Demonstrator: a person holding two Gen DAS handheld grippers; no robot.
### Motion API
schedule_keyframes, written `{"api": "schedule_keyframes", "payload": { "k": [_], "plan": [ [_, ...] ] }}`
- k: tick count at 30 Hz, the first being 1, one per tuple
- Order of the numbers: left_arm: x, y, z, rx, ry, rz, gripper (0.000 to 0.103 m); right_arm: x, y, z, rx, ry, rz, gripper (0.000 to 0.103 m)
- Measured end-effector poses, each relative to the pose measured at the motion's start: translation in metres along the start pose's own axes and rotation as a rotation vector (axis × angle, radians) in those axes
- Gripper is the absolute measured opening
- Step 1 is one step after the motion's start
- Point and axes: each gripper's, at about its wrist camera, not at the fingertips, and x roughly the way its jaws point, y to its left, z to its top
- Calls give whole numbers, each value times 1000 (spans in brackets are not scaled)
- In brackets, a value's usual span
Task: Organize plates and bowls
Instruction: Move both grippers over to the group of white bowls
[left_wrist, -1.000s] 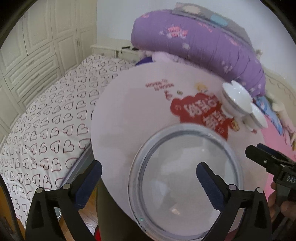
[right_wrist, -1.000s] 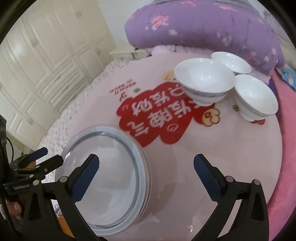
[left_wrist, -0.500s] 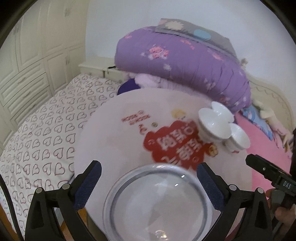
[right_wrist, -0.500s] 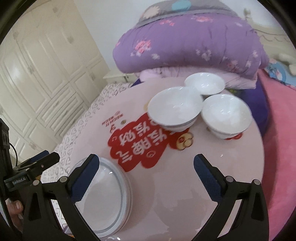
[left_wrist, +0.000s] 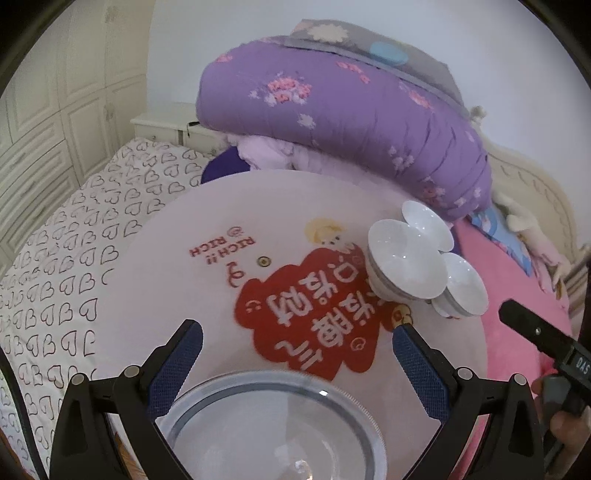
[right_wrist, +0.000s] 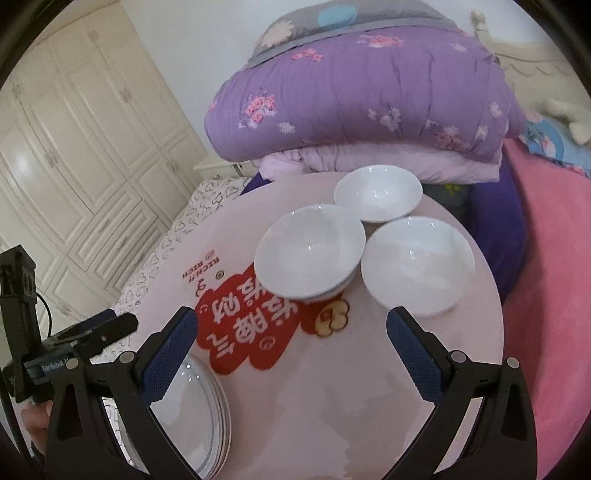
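Note:
A stack of glass plates (left_wrist: 273, 428) sits at the near edge of the round pink table (left_wrist: 177, 280); it also shows in the right wrist view (right_wrist: 195, 413). Three white bowls stand at the far right: a stacked one (right_wrist: 308, 256), a far one (right_wrist: 376, 192) and a right one (right_wrist: 417, 266); they also show in the left wrist view (left_wrist: 406, 258). My left gripper (left_wrist: 295, 354) is open and empty above the plates. My right gripper (right_wrist: 290, 339) is open and empty, held back from the bowls.
The table sits on a bed with a heart-print sheet (left_wrist: 55, 277) on the left and a pink blanket (right_wrist: 546, 295) on the right. A folded purple duvet (left_wrist: 351, 122) lies behind the table. White wardrobes (right_wrist: 74, 147) stand at the left.
Both grippers have pulled back and risen from the table. The plates now lie lower in both views and the bowls look farther off. Nothing was grasped.

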Motion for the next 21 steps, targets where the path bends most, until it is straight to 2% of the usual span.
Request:
{"api": "schedule_keyframes", "payload": {
  "k": [5, 11, 16, 21],
  "plan": [
    [25, -13, 18, -2, 19, -9, 102, 18, -6, 21, -2, 35, 41, 101],
    [50, -23, 39, -7, 24, -4, 102, 36, -13, 60, -19, 82, 113, 93],
    [70, -31, 56, -15, 30, -4, 102, 58, -20, 79, -40, 148, 115, 82],
    [97, -39, 70, -21, 45, 15, 101, 83, -26, 86, -55, 216, 88, 76]
  ]
}}
